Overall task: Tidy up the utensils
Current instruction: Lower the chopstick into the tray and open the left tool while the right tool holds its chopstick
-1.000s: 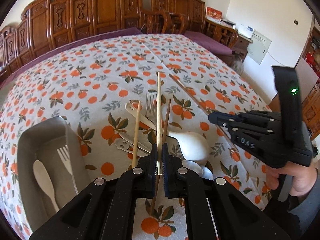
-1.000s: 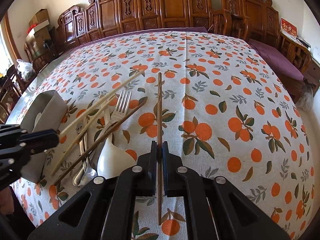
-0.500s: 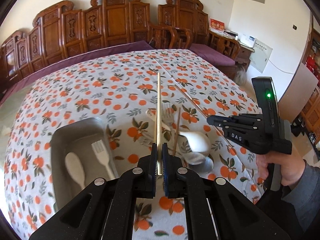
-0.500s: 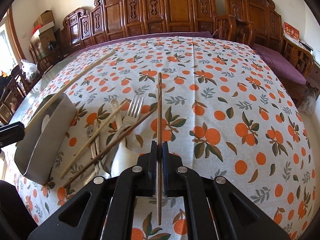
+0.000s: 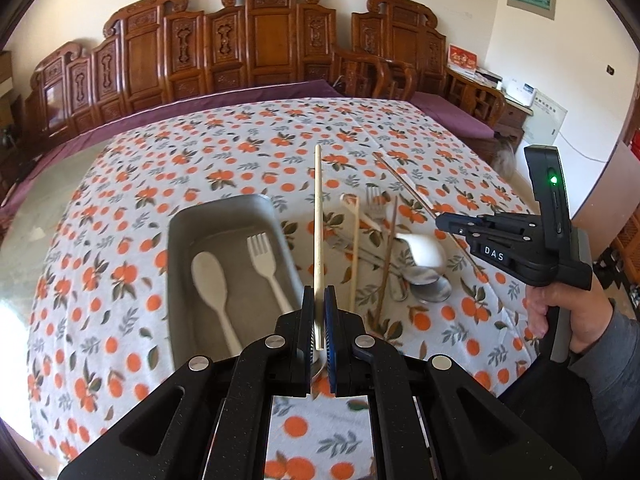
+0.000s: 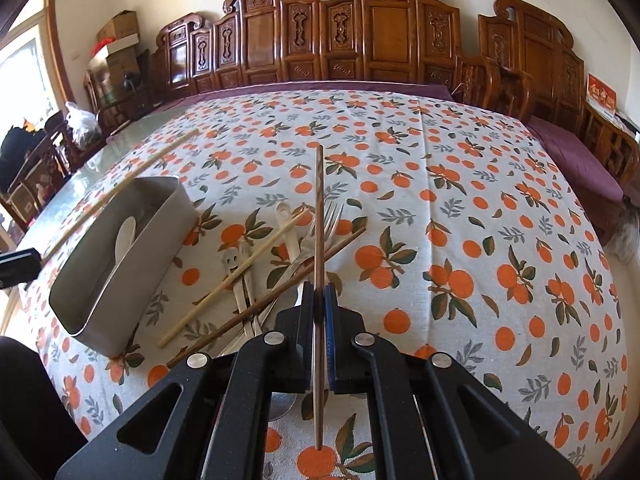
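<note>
Jaws of your left gripper (image 5: 319,322) are squeezed shut on a pale chopstick (image 5: 318,216), held up above the table beside the gray tray (image 5: 176,264), ready to drop in. Your right gripper (image 6: 319,322) pinches a brown chopstick (image 6: 319,216) tight above the utensil pile (image 6: 276,264) near the table's left edge

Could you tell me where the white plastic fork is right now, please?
In the left wrist view, the white plastic fork lies inside the grey tray, just right of the white spoon.
</note>
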Motion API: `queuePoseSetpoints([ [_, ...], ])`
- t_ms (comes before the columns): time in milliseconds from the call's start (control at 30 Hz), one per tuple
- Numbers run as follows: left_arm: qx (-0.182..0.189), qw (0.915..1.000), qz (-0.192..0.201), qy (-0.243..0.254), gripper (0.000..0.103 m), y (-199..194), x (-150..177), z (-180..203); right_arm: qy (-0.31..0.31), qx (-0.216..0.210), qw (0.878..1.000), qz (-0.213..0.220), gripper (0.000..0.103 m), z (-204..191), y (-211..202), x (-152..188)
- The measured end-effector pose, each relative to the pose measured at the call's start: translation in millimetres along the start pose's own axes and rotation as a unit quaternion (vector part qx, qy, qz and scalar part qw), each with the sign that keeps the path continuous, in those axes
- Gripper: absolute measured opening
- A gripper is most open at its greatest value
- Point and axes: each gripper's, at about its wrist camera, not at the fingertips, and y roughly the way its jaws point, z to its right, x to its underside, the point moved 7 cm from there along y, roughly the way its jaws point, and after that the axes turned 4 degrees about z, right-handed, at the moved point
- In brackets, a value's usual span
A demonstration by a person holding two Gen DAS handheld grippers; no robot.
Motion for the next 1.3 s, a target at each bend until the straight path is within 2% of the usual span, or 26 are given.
queuePoseSetpoints([
  [300, -0.035, 0.9991, -0.011, -0.019, 0.004, -9, 18, -26, -0.004, -0.002, 1.000, 0.005, 0.006, -3, -6, 2],
  [633, -0.074, 0.9946, -0.055, -0.046, 0.004, 21, 40, -53, -0.005, -0.007, 1.000, 0.011, 0.006, -2, -11, 2],
  [967, -0.083, 0.9922, -0.077, -0.051, 0.004, 43, 43, -55, -0.004, -0.015, 1.000, 0.016, 0.006, -4, -15, -1],
  [1300, -0.076, 0.9921, -0.074, -0.067, 0.004, 53, 44, -57, -0.011, -0.026, 0.999, 0.018, 0.006, -13, -17, -1],
])
